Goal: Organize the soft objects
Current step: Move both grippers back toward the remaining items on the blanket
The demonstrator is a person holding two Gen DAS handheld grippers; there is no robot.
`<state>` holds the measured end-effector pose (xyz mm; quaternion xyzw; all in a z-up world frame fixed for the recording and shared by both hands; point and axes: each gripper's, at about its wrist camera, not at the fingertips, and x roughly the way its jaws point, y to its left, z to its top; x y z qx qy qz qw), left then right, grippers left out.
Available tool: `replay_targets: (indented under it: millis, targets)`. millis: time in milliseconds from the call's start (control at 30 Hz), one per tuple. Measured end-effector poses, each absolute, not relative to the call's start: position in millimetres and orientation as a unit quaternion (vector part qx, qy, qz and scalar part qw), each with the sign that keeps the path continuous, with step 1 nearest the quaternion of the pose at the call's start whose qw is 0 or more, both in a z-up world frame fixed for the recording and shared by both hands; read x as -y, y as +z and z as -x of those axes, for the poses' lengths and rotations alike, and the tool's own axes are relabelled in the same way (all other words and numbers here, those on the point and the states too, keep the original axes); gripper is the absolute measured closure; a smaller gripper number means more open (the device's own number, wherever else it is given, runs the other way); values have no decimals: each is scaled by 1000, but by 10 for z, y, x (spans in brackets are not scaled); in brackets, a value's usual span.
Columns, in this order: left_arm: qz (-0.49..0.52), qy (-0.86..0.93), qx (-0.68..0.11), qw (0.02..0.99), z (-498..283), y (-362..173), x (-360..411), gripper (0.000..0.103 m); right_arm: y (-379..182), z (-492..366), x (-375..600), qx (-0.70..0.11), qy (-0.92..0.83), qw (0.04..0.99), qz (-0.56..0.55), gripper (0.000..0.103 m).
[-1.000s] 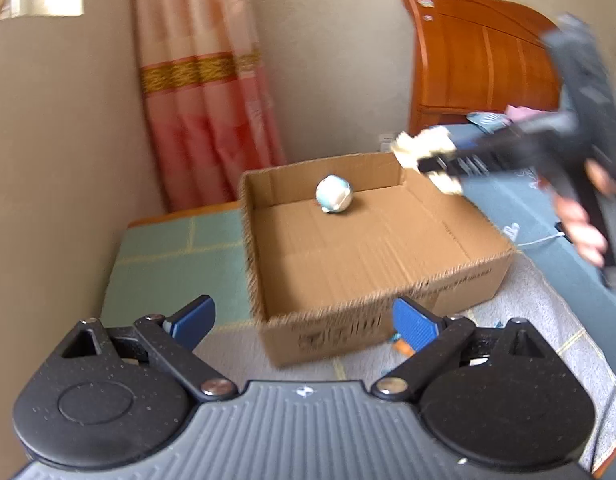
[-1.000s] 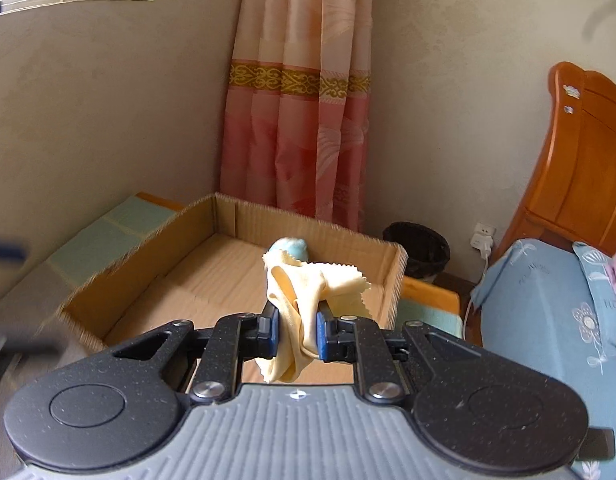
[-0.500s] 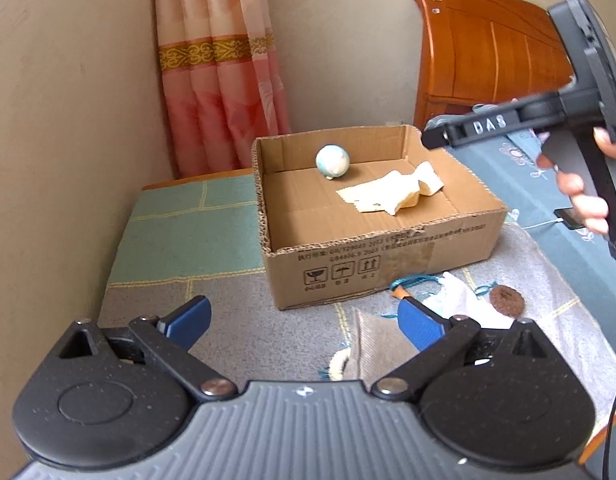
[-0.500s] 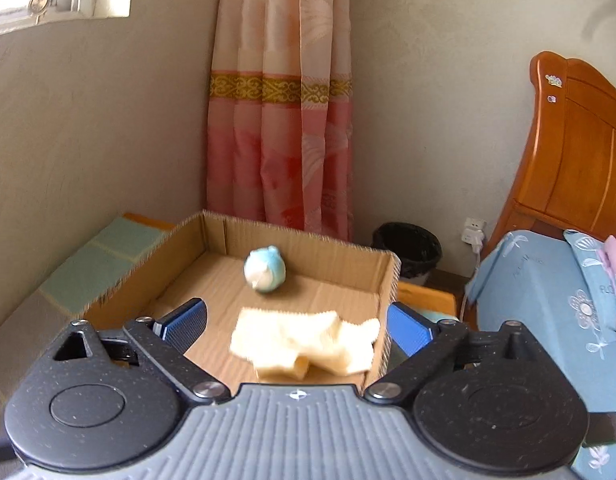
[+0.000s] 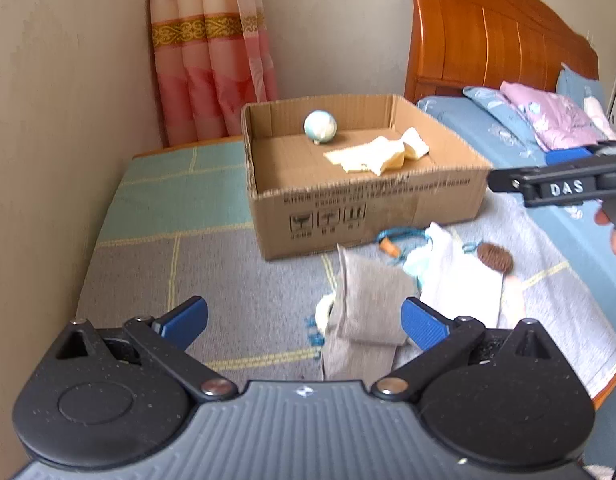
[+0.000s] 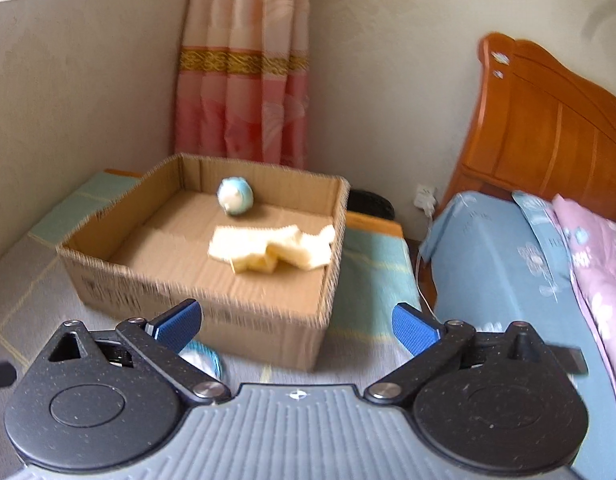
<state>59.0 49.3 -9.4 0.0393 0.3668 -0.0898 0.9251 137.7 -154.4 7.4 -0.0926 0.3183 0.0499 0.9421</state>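
Reaching for the loose pile is the likely next step, judged from the task, and it carries the main risk.

Left wrist view: the left tool stands wide with nothing between its pads. Directly ahead of it on the mat lies a grey cloth, overlapped at its right by a white cloth. A blue cord with an orange piece and a brown round pad lie just beside them, near the mat's right edge. Because the cloths overlap and the cord runs under them, a grip on the grey cloth may drag the white cloth or snag the cord. A shallow pinch on limp fabric may also slip. The cardboard box sits toward the far edge of the mat. It holds a pale blue ball against the far wall and a cream cloth toward its right side. The right tool shows at the right border, clear of the box.

Right wrist view: the right tool is spread, jaws opening, nothing between them. The box lies ahead, holding the ball at the back and the cream cloth against the right wall. The cream cloth lies bunched and near the box rim. A careless pass over the wall could catch it. A round blue-and-white item shows below the left pad, outside the box. Its nature cannot be told.
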Motion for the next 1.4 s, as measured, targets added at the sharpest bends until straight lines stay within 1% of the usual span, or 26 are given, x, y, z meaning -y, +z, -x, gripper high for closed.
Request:
replay_targets:
  millis: [267, 433, 633, 900, 1133, 1400]
  targets:
    - [-64, -93, -361, 926, -483, -236, -371, 1, -382, -1141, 1752, -353, 24, 934, 56, 0]
    - [-62, -113, -355, 926, -468, -266, -299, 1, -593, -1184, 1809, -379, 22, 925, 33, 0]
    - [-71, -123, -356, 924, -493, -276, -217, 1, -748, -1310, 1776, -381, 2, 924, 32, 0]
    - [-92, -125, -356, 921, -580, -315, -94, 1, -810, -1317, 1875, -385, -26, 921, 56, 0]
    - [-125, -125, -361, 916, -644, -424, 70, 1, -839, -1316, 2010, -393, -17, 919, 24, 0]
    - [-191, -105, -351, 911, -627, -549, 243, 1, -859, -1339, 2058, -394, -10, 919, 9, 0]
